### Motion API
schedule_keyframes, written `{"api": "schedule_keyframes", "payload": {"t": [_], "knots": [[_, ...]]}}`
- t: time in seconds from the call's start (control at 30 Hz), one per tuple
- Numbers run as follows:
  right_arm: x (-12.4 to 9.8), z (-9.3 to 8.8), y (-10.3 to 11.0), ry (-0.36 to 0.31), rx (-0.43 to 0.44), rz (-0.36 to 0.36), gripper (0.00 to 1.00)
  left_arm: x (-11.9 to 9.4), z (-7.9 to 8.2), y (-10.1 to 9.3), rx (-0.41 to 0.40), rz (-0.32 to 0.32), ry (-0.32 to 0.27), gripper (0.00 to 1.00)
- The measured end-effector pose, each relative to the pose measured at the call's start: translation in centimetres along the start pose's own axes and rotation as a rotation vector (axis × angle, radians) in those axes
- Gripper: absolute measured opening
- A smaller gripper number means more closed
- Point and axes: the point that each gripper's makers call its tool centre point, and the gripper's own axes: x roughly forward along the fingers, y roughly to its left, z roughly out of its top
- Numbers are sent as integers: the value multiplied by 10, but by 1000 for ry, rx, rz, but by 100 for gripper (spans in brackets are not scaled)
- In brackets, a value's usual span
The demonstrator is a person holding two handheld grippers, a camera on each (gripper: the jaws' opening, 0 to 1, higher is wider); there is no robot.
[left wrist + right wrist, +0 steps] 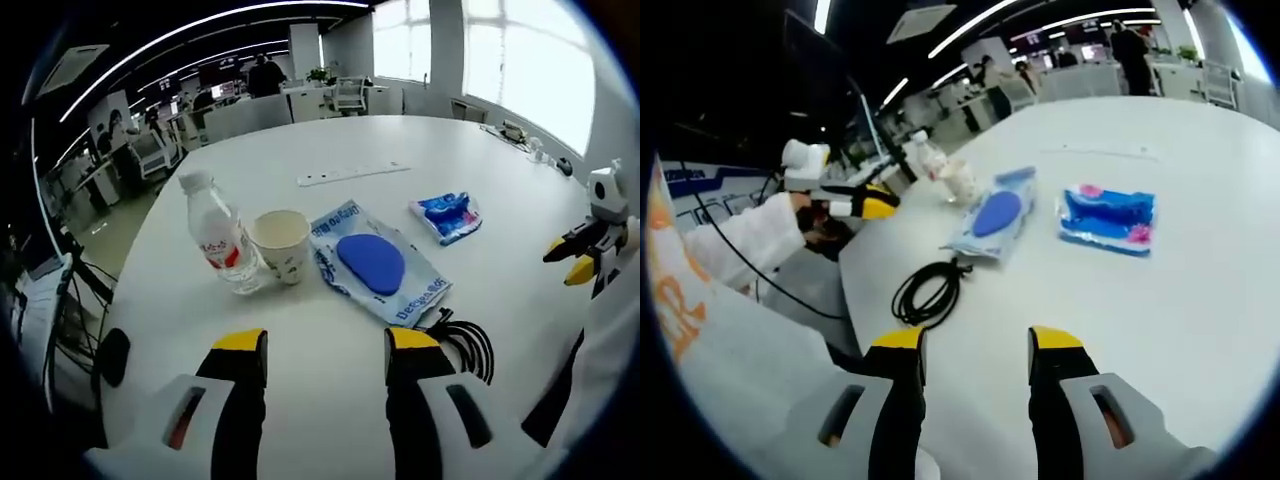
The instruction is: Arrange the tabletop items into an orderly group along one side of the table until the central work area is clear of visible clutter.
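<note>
White and round-edged, the counter [470, 160] has bare surface close to both claws and a wide clear stretch beyond the items toward the windows. In the left gripper view the left claw [326, 345] hovers above the near edge, jaws spread with nothing between them. Just past its right jaw lies a coiled black cable [468, 342]. Farther in, a water bottle [220, 235], a paper cup [281, 244] and a blue wipes pack [378, 262] sit side by side, bottle and cup touching, the cup just beside the pack. A small blue packet [447, 215] lies apart to the right, and a white power strip [352, 173] beyond. In the right gripper view the right claw [975, 345] hangs spread and empty over bare surface, cable and packs ahead.
</note>
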Motion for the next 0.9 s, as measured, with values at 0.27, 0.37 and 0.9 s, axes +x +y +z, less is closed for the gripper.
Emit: {"api": "schedule_keyframes", "payload": {"t": [0.27,0.37,0.9], "knots": [[0,0,-3,1,22,-2,38,4,-2,-13,4,-27,10,46],[0,-2,-3,10,24,-2,38,5,-3,-14,13,-27,18,47],[-6,-10,-11,14,40,-29,38,-4,-31,-28,-23,-18,54,50]]}}
